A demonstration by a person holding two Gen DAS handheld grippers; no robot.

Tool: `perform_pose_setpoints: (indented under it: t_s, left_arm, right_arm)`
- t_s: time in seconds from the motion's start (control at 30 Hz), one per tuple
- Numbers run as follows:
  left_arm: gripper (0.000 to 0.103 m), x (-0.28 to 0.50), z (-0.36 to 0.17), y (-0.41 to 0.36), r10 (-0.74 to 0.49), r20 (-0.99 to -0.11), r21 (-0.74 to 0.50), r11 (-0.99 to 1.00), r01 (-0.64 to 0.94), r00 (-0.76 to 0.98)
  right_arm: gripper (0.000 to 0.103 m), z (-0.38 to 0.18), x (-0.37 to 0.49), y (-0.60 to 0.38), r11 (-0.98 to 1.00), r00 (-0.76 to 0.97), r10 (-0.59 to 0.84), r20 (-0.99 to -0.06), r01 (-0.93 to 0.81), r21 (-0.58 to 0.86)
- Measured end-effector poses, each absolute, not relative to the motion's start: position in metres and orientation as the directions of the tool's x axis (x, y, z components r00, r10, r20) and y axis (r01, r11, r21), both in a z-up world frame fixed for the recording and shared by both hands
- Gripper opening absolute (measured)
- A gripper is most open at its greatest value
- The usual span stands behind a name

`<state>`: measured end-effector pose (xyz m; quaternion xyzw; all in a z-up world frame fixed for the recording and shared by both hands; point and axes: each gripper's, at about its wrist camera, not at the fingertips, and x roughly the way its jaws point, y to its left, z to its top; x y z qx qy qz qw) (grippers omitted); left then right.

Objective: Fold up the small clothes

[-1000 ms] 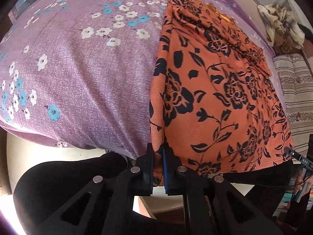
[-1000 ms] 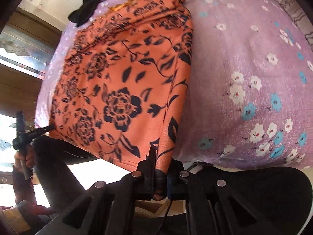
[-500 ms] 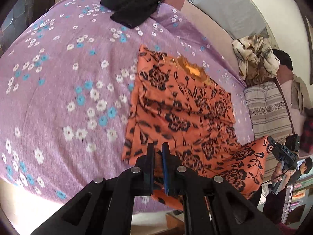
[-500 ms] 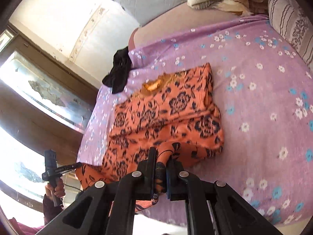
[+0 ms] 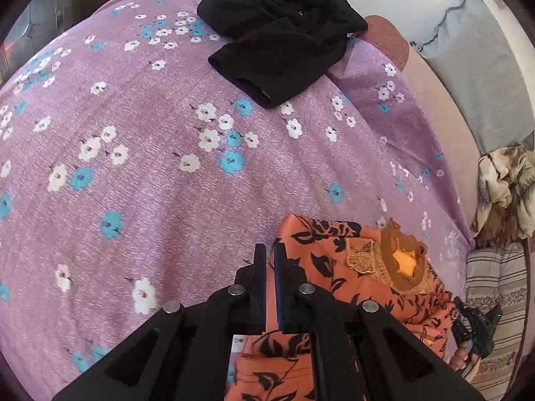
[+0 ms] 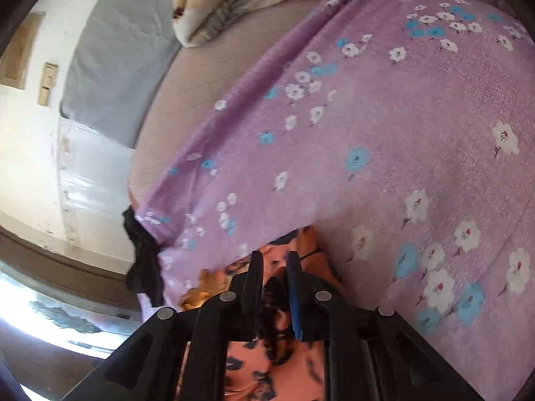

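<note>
Orange floral garment point(image 5: 337, 267), printed with black flowers, lies on a purple bedsheet point(image 5: 133, 167) dotted with white and blue blossoms. Its embroidered neckline point(image 5: 401, 264) faces up, near the top edge of the cloth.

From the left wrist view, the left gripper point(image 5: 270, 264) is at the garment's upper left corner, its jaws pressed nearly together. Fabric shows beneath and behind the fingers, but whether a fold is pinched between them cannot be told.

From the right wrist view, which is blurred, the right gripper point(image 6: 271, 270) sits over the garment's point(image 6: 301, 244) other upper corner. Its jaws are opening, with orange and black cloth visible in the gap between them, the pads no longer clearly pressing on it.

Judging from this, a fold that brings the lower part of the garment up toward the neckline appears to be landing, with the right side being let go. Layered fabric shows below both grippers. The result looks like one fold at most; further folds and smoothing seem to remain.

A crumpled black garment point(image 5: 277, 43) rests unfolded at the far end of the sheet, well apart from the orange one, so it likely waits its turn. A patterned blanket point(image 5: 501, 183) and striped pillow point(image 5: 498, 287) sit at the bed's edge.
</note>
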<state>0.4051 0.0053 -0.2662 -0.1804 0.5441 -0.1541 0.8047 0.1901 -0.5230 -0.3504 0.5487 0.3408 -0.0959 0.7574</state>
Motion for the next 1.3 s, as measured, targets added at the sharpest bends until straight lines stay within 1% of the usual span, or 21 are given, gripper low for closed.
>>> perform_pose_setpoints:
  t_s: [0.07,0.1,0.13,0.17,0.2,0.23,0.3,0.37,0.5,0.57,0.6,0.63,0.7,0.77,0.8,0.83,1.0,1.13,1.2,1.27,1.3]
  left_arm:
    - [0.022,0.394,-0.268,0.009,-0.476,-0.806,-0.494,0.868,0.042,0.351]
    - [0.049,0.386,-0.269,0.016,-0.484,-0.800,-0.513,0.858,0.013,0.353]
    - [0.068,0.375,-0.266,0.026,-0.497,-0.778,-0.544,0.839,-0.017,0.385]
    - [0.072,0.362,-0.262,0.035,-0.501,-0.745,-0.573,0.819,-0.037,0.440]
    - [0.078,0.351,-0.257,0.040,-0.487,-0.730,-0.577,0.815,-0.051,0.481]
    - [0.081,0.346,-0.253,0.041,-0.470,-0.738,-0.563,0.825,-0.056,0.484]
    - [0.081,0.347,-0.251,0.030,-0.486,-0.775,-0.532,0.847,-0.003,0.405]
    - [0.081,0.343,-0.255,0.020,-0.506,-0.781,-0.529,0.848,0.045,0.367]
    - [0.079,0.340,-0.272,0.002,-0.413,-0.853,-0.408,0.909,0.086,0.320]
    - [0.060,0.338,-0.279,0.002,-0.411,-0.861,-0.401,0.911,0.098,0.298]
    - [0.043,0.338,-0.282,0.003,-0.431,-0.859,-0.420,0.902,0.100,0.277]
    - [0.038,0.339,-0.284,0.002,-0.443,-0.858,-0.430,0.896,0.108,0.261]
    - [0.038,0.339,-0.285,0.001,-0.438,-0.861,-0.419,0.899,0.126,0.261]
    - [0.026,0.340,-0.286,0.003,-0.451,-0.854,-0.432,0.892,0.128,0.259]
    - [0.012,0.342,-0.287,0.002,-0.464,-0.845,-0.446,0.886,0.130,0.264]
    - [0.008,0.343,-0.285,0.003,-0.482,-0.833,-0.463,0.876,0.134,0.271]
    - [0.008,0.341,-0.271,0.002,-0.540,-0.783,-0.506,0.842,0.188,0.309]
    - [0.008,0.341,-0.272,-0.004,-0.529,-0.792,-0.487,0.848,0.208,0.304]
    - [0.008,0.341,-0.273,-0.005,-0.521,-0.799,-0.475,0.853,0.217,0.300]
    - [0.008,0.339,-0.271,-0.007,-0.515,-0.796,-0.461,0.856,0.232,0.317]
    - [0.007,0.339,-0.270,-0.007,-0.517,-0.792,-0.459,0.855,0.242,0.324]
  right_arm:
    - [0.030,-0.352,0.184,-0.528,0.374,0.750,0.243,-0.615,0.513,0.773]
    - [0.040,-0.350,0.179,-0.530,0.371,0.758,0.253,-0.601,0.498,0.784]
    - [0.049,-0.344,0.174,-0.531,0.372,0.772,0.251,-0.584,0.480,0.794]
    - [0.071,-0.337,0.167,-0.531,0.377,0.792,0.231,-0.566,0.463,0.802]
    - [0.077,-0.329,0.160,-0.530,0.384,0.810,0.200,-0.551,0.452,0.805]
    - [0.077,-0.323,0.155,-0.528,0.392,0.824,0.188,-0.535,0.437,0.810]
    - [0.077,-0.315,0.151,-0.525,0.395,0.831,0.199,-0.519,0.417,0.819]
    - [0.077,-0.312,0.145,-0.521,0.390,0.833,0.195,-0.517,0.418,0.820]
    - [0.077,-0.310,0.139,-0.513,0.394,0.824,0.178,-0.537,0.441,0.806]
    - [0.077,-0.311,0.140,-0.509,0.399,0.821,0.181,-0.541,0.442,0.803]
    - [0.077,-0.312,0.142,-0.506,0.405,0.817,0.189,-0.546,0.441,0.801]
    - [0.077,-0.313,0.144,-0.504,0.414,0.812,0.195,-0.551,0.441,0.796]
    - [0.077,-0.312,0.148,-0.501,0.443,0.804,0.191,-0.562,0.440,0.781]
    - [0.077,-0.310,0.151,-0.501,0.468,0.806,0.183,-0.563,0.433,0.770]
    - [0.077,-0.311,0.152,-0.502,0.475,0.806,0.180,-0.564,0.431,0.768]
    - [0.077,-0.312,0.153,-0.503,0.478,0.805,0.180,-0.565,0.431,0.766]
    - [0.075,-0.319,0.163,-0.505,0.493,0.795,0.216,-0.566,0.412,0.766]
    - [0.071,-0.311,0.177,-0.493,0.562,0.780,0.212,-0.588,0.395,0.727]
    - [0.057,-0.308,0.184,-0.486,0.595,0.767,0.216,-0.604,0.386,0.704]
    - [0.048,-0.310,0.193,-0.479,0.626,0.741,0.210,-0.638,0.400,0.670]
    - [0.042,-0.313,0.197,-0.476,0.637,0.724,0.201,-0.660,0.415,0.650]
